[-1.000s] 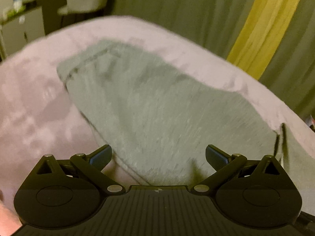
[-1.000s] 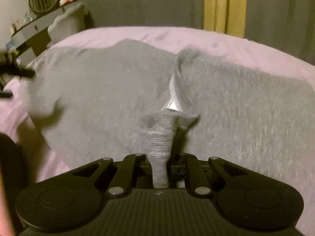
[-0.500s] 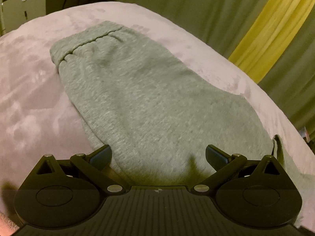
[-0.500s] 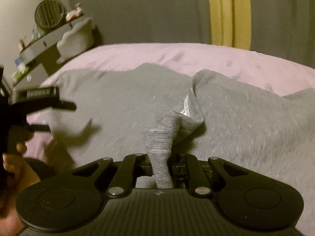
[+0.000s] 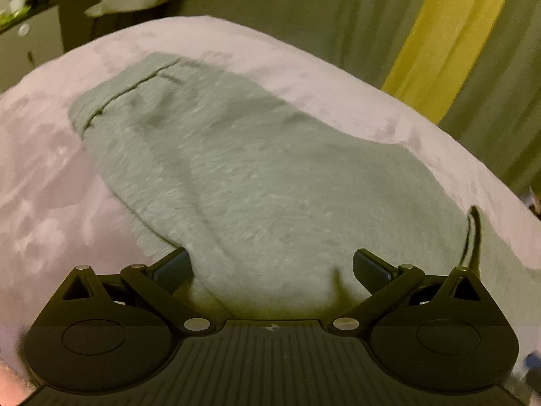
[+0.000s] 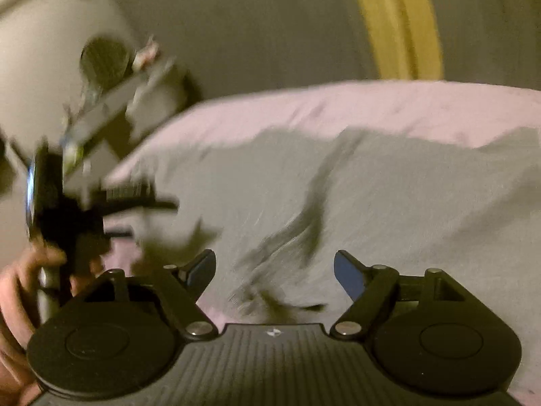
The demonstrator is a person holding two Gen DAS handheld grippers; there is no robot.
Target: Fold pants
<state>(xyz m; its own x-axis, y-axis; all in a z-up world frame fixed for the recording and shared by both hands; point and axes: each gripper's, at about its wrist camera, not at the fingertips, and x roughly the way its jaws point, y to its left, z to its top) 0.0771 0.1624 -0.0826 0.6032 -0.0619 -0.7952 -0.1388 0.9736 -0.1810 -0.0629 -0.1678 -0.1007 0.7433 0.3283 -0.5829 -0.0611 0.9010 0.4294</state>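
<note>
Pink bedspread (image 5: 304,57), yellow curtain (image 5: 449,34), maybe fan (image 6: 104,59).

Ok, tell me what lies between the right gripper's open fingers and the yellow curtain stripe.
In the right wrist view, the grey knit pants fill the gap ahead of the right gripper, then bare pink bed cover, then the yellow curtain stripe.
</note>
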